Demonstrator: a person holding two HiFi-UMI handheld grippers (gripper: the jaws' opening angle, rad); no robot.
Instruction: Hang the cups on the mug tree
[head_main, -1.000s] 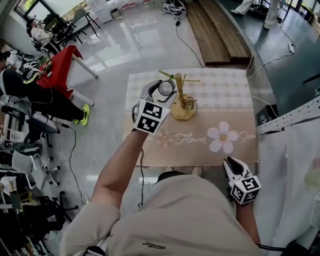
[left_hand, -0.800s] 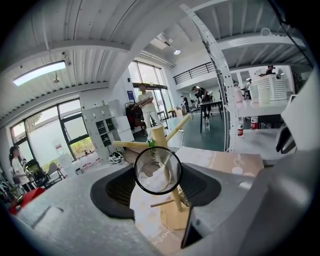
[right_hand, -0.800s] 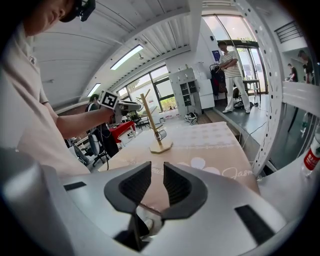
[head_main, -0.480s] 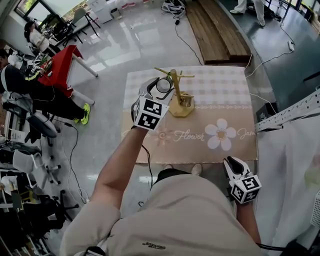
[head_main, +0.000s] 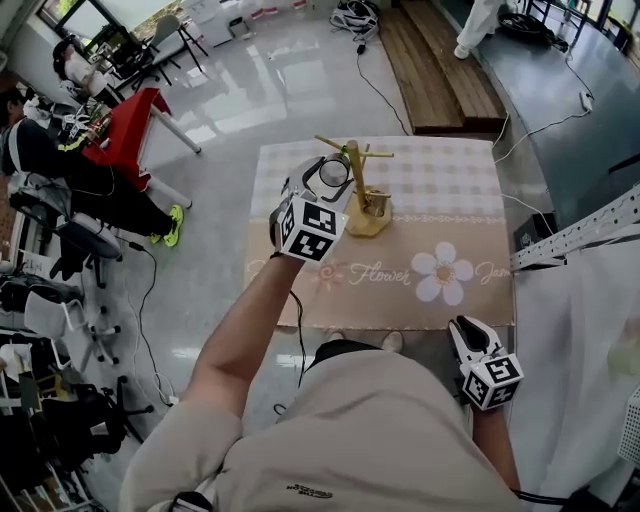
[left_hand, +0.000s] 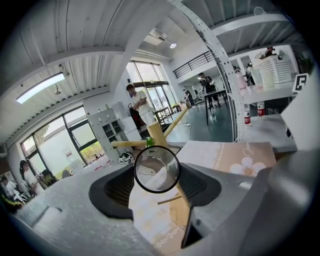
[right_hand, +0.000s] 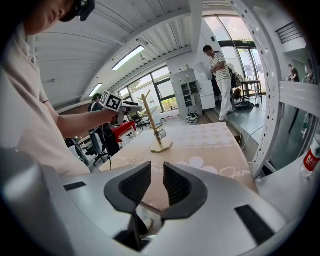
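Right gripper (head_main: 462, 328), nearest, by the table's (head_main: 470, 200) near edge: jaws almost together, nothing between. Left gripper (head_main: 322, 185), raised: clamped across a clear glass cup (left_hand: 156, 169), just beside the mug tree's (head_main: 357, 180) upper pegs. Cup probably light, rigid, slick, breakable; best held firmly across the body.

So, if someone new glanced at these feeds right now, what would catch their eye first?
The left gripper, raised over the far side of the table, has its jaws shut on a clear glass cup right beside the wooden mug tree. A second cup already hangs low on that tree, and the right gripper sits empty at the table's near edge.
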